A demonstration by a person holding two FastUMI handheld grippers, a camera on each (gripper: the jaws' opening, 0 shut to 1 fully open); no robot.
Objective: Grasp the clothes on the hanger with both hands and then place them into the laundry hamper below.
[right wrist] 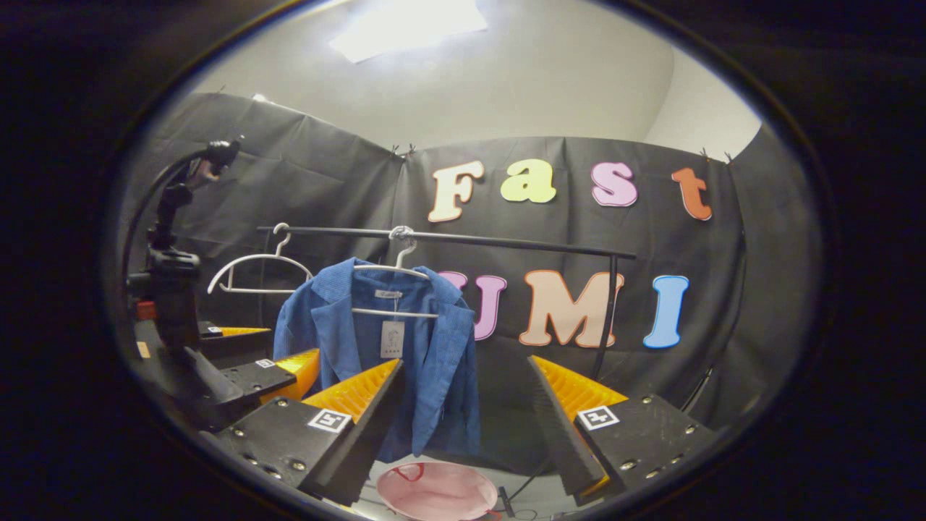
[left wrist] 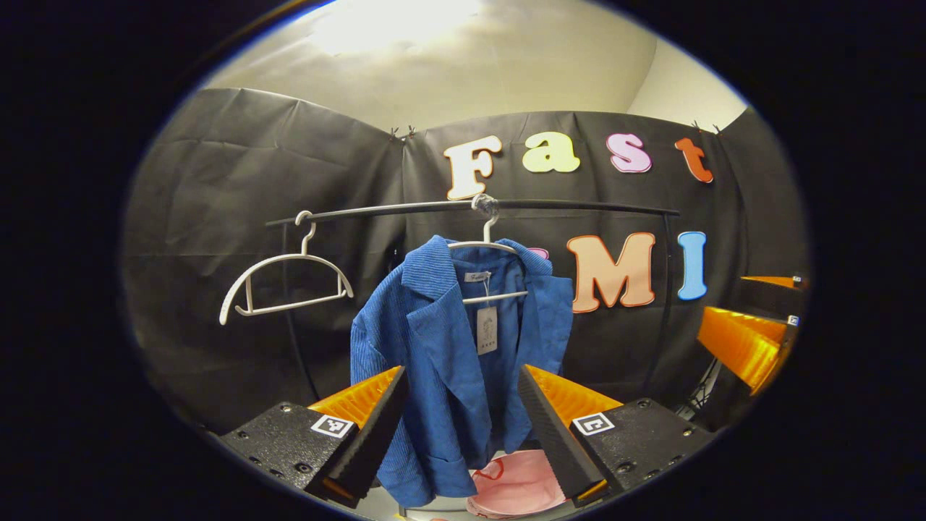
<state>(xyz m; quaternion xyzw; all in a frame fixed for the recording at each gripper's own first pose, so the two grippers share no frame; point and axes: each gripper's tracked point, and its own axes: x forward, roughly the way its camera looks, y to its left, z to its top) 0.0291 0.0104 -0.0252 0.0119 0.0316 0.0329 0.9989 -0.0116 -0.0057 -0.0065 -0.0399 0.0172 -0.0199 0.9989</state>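
Note:
A blue corduroy jacket [left wrist: 448, 340] hangs on a white hanger [left wrist: 488, 246] from a black rail [left wrist: 579, 206], with a paper tag at its collar. My left gripper [left wrist: 461, 373] is open just short of the jacket, its fingers framing the lower front without touching. A pink laundry hamper [left wrist: 517, 485] sits below. In the right gripper view the jacket [right wrist: 441, 362] hangs left of centre above the hamper [right wrist: 434, 492]. My right gripper [right wrist: 465, 362] is open and farther back, level with the jacket's right edge. The left gripper [right wrist: 271, 351] shows at the left.
An empty white hanger [left wrist: 286, 286] hangs at the rail's left end. The rail's upright post [right wrist: 606, 318] stands right of the jacket. The right gripper [left wrist: 752, 307] shows at the far right of the left gripper view. Black cloth walls close the booth.

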